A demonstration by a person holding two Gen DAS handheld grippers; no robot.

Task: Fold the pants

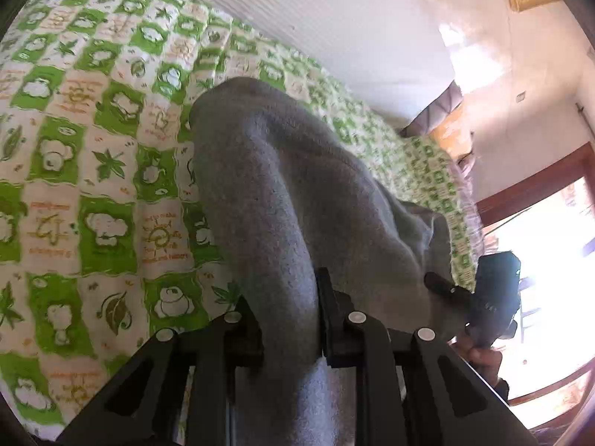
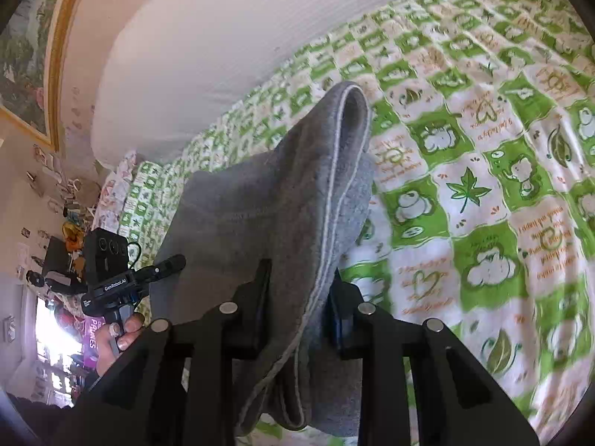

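Grey fleece pants (image 1: 282, 193) hang between both grippers above a bed with a green and white patterned quilt (image 1: 93, 171). My left gripper (image 1: 286, 297) is shut on a bunched fold of the pants. My right gripper (image 2: 299, 290) is shut on another edge of the pants (image 2: 282, 200), where a pale seam line runs along the fold. The far end of the fabric droops down to the quilt (image 2: 483, 186). The right gripper also shows in the left wrist view (image 1: 483, 297), and the left gripper in the right wrist view (image 2: 163, 265), both at the cloth's edge.
A white padded headboard (image 2: 223, 55) runs along the far side of the bed. A gold-framed picture (image 2: 26, 55) hangs on the wall. A bright window with a wooden frame (image 1: 539, 223) lies past the bed's end. Cluttered items sit on a shelf (image 2: 59, 252).
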